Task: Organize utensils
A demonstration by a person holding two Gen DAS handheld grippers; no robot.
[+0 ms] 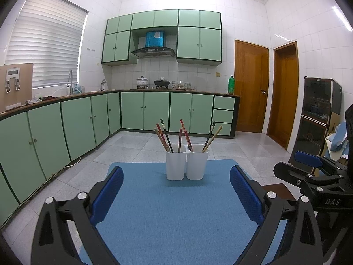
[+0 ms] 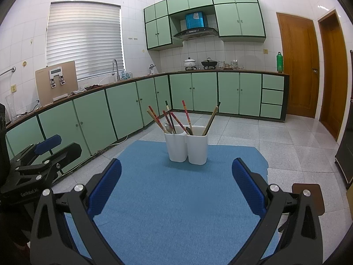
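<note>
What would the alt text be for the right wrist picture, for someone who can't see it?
A white two-compartment holder full of chopsticks and spoons stands on a blue mat, framed by the open blue-padded right gripper. The left gripper shows at the left edge, with green kitchen cabinets behind.

holder (image 2: 187, 148): white, two-compartment, upright on mat | chopsticks (image 2: 186, 116): inside, leaning

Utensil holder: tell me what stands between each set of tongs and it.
Nothing visible does. Only bare blue mat lies between the open left tongs and the white utensil holder, and likewise ahead of the open right tongs. Both hold nothing.
</note>
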